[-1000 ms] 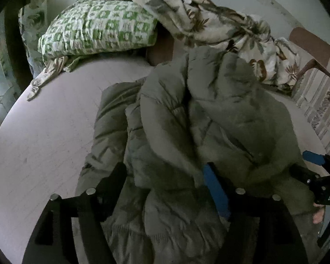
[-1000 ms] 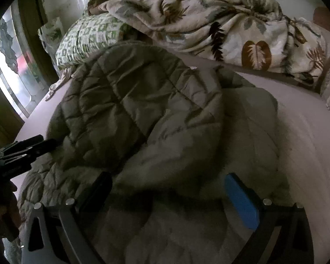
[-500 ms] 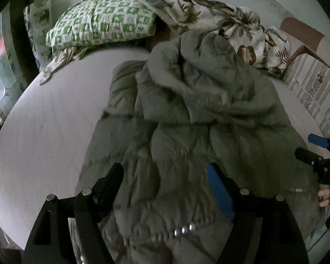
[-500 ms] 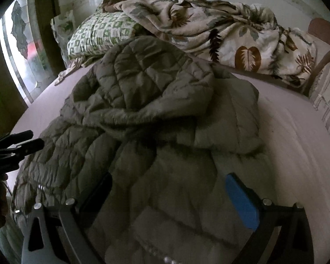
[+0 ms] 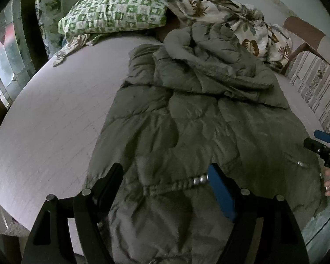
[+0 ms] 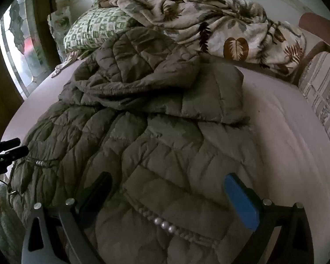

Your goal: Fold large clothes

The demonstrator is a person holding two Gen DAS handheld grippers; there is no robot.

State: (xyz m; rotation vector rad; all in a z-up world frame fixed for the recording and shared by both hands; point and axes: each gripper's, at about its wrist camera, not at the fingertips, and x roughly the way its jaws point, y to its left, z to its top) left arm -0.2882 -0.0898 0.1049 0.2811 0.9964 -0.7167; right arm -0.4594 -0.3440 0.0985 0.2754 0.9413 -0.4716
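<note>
One quilted jacket (image 5: 187, 132) on bed (image 5: 55, 121)

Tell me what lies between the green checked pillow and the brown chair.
The leaf-print blanket heaped along the wall, clearest in the right wrist view, fills the stretch from the green checked pillow to the brown chair.

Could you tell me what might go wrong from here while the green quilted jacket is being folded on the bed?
The jacket's top lies bunched against the leaf-print blanket, so a fold could snag or drag it. Its hem hangs over the bed's near edge, so the bulk might slide off. Both the left gripper and right gripper stand open, gripping nothing, so the puffy fabric may spring back.
</note>
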